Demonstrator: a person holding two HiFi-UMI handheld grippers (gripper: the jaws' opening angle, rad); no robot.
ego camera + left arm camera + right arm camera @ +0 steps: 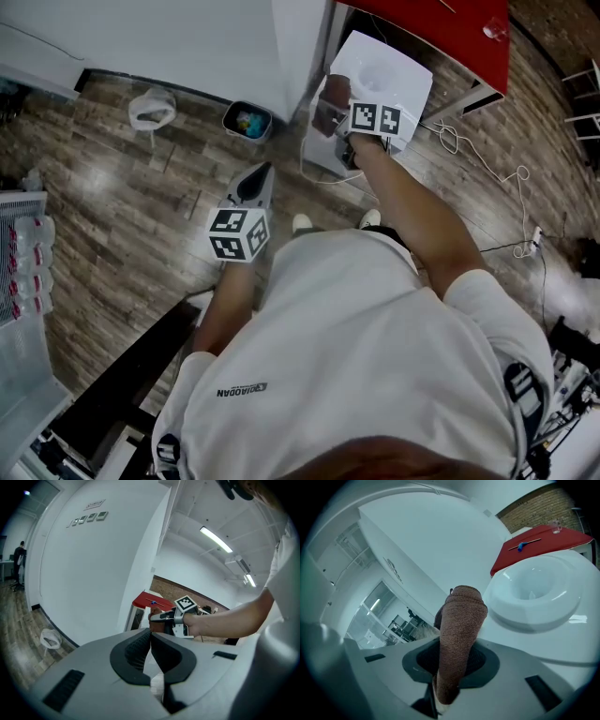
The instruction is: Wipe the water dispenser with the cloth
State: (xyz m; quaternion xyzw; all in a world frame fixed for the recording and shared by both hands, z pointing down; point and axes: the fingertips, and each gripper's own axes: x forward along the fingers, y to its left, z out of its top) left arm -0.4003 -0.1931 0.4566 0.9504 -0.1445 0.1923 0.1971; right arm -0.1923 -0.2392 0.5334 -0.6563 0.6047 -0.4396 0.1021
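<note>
White shirt point(375, 356) nearest us, with small dark print on its back that reads roughly XIAORAN, upside down. Right gripper point(457, 656) clamps a brown cloth point(460, 616) at the edge of the white water dispenser point(534, 597) top; we cannot tell if it touches. Left gripper point(150, 637) jaws meet on nothing, low over the wood floor point(112, 244). Wall plaques point(88, 517) are unreadable.

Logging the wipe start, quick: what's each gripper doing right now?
Left gripper: closed, empty.
Right gripper: closed on the brown cloth, by the water dispenser top.
</note>
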